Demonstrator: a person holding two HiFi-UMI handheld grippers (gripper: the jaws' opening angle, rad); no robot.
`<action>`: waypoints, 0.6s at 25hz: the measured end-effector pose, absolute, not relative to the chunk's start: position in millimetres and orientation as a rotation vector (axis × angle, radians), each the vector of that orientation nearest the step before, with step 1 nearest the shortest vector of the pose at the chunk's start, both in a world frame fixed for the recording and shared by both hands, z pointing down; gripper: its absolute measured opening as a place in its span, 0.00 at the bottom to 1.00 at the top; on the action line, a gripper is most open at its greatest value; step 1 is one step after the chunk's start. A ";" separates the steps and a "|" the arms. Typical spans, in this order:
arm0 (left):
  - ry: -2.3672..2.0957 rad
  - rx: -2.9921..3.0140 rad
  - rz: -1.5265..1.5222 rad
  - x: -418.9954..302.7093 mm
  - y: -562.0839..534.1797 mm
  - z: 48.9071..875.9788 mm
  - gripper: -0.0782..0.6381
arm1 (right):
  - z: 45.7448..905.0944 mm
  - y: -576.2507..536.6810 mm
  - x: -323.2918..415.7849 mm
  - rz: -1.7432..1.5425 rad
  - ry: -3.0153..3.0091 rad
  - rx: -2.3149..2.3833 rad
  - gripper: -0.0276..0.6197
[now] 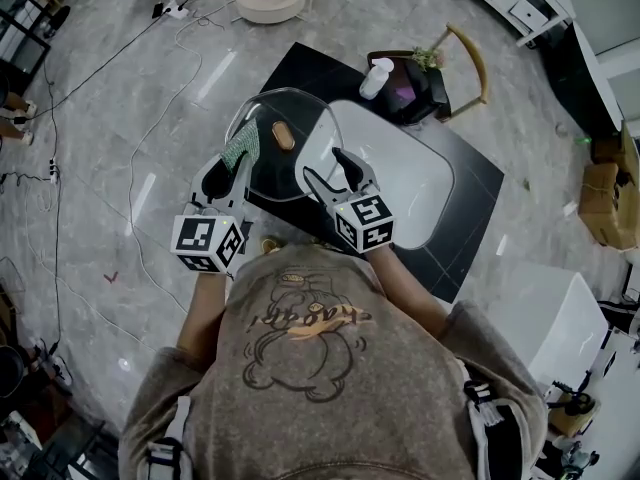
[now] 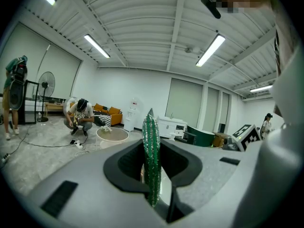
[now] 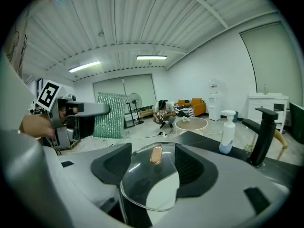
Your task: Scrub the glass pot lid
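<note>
One glass lid [image 1: 272, 168] overhangs sink [image 1: 405, 183] inside spread right gripper [image 1: 322, 163]; left gripper [image 1: 232, 170] pinches scrubber [image 1: 241, 145].

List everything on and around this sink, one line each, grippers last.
counter: one, black, under the sink
sink: one, white, set in the counter
glass pot lid: one, clear with brown knob, over the sink's left end
scrub pad: one, glittery green, in the left gripper
pump bottle: one, white, behind the sink
tub: one, cream, on the floor beyond
left gripper: one, grey, shut on the scrub pad
right gripper: one, grey, open around the lid's rim
</note>
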State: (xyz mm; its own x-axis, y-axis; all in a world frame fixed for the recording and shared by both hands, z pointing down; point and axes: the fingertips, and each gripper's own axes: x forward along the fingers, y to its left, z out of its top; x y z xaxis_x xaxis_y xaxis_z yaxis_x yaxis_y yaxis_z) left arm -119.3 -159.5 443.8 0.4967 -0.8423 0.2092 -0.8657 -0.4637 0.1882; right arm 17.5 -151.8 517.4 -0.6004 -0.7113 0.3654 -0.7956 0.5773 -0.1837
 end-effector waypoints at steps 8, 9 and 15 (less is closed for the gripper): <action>-1.484 2.450 0.125 -130.2 -160.8 444.3 0.23 | 542.0 -198.3 -13.8 0.503 -2.529 1.173 0.47; -1.488 2.444 0.126 -133.2 -160.5 445.2 0.23 | 548.8 -204.3 -18.9 0.503 -2.514 1.165 0.47; -1.506 2.408 0.140 -145.4 -160.9 449.8 0.23 | 593.1 -229.4 -41.1 0.513 -2.415 1.096 0.47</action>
State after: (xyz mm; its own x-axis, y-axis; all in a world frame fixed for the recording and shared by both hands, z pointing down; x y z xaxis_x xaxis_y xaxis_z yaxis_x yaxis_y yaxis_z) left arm -145.4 -160.9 449.8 0.4468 -0.8626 0.2373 -0.8916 -0.4073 0.1980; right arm -41.1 -229.4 593.1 -0.5909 -0.6097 0.5283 -0.7718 0.6179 -0.1501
